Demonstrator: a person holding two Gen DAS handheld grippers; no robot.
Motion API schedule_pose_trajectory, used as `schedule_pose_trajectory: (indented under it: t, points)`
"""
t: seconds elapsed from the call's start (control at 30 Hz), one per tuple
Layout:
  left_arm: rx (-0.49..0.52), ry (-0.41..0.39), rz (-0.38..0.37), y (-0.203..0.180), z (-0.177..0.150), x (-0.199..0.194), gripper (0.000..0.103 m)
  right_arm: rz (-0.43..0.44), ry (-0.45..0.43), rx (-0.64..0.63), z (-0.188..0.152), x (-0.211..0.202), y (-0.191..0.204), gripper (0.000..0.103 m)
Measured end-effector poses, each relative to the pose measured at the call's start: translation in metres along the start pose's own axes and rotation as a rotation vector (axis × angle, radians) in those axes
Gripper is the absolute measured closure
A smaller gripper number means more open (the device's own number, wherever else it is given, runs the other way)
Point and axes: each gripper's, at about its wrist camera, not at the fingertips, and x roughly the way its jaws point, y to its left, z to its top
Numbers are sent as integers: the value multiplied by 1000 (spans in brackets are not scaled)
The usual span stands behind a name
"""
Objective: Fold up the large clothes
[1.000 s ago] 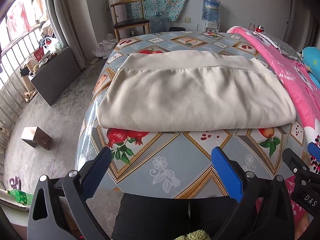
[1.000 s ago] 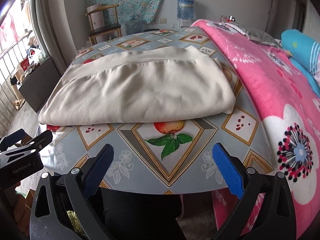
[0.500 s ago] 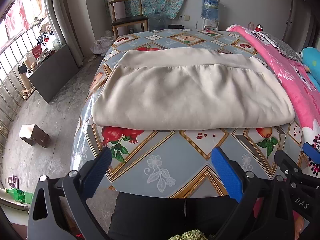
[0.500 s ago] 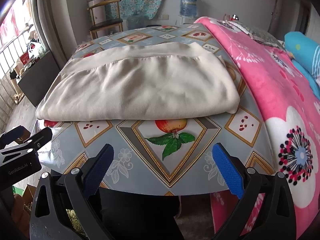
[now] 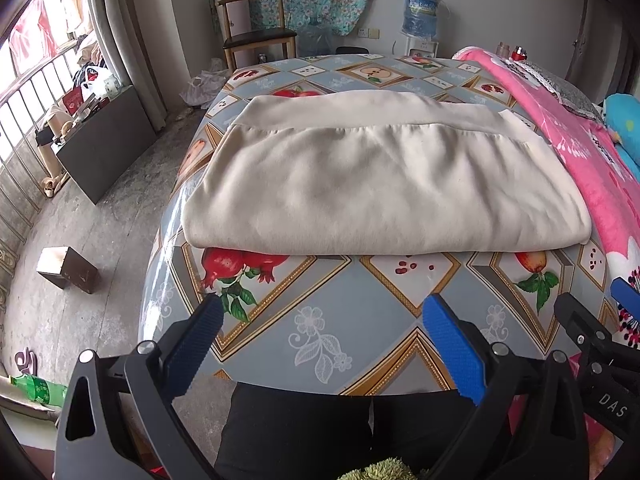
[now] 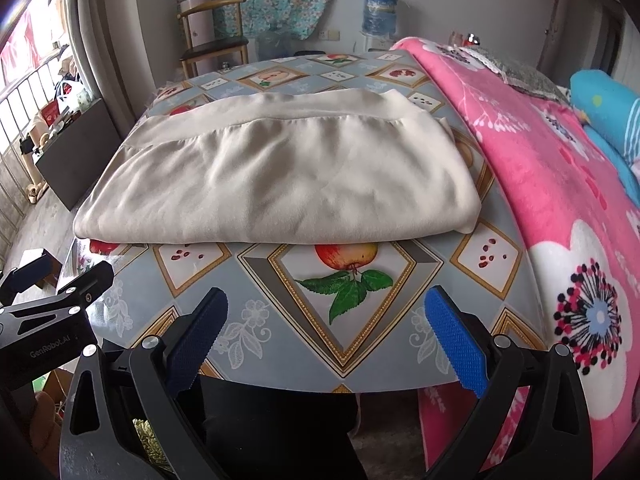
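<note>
Hovering just off the near edge of the table, both tongs are spread wide with nothing between them. The left gripper (image 5: 320,330) sits over the patterned oilcloth (image 5: 344,300) short of the cloth, and the right gripper (image 6: 326,326) is level with it, a bit further right; each one peeks into the other's camera at the frame edge, so they're side by side and pretty close.

Further out, the cream garment (image 5: 380,184) lies flat in the middle of the table, already doubled into a wide rectangle, with the rounded fold edge facing the person and a plain band running along the far side. Neither gripper touches it.

Probably held back like this to line up the next fold, likely grabbing a short end to bring it across. Looks like a good chunk is done, judging from the tidy shape.

Right of the table there's a pink flowered blanket (image 6: 560,208), and a wooden chair (image 5: 256,36) stands at the far end.
</note>
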Motion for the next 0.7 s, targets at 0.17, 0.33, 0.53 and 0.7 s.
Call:
schedule_pose_trajectory:
  t: [0.17, 0.33, 0.53, 0.7]
  points:
    - [-4, 5, -6, 1, -1, 2, 5, -4, 1, -3, 1, -1, 0, 7]
    - [-4, 9, -8, 2, -2, 3, 5, -2, -1, -2, 1, -1, 0, 7]
    - [-6, 13, -9, 5, -3, 4, 5, -5, 0, -8, 1, -2, 1, 7]
    - [-6, 14, -11, 5, -4, 4, 5, -5, -1, -8, 2, -2, 1, 7]
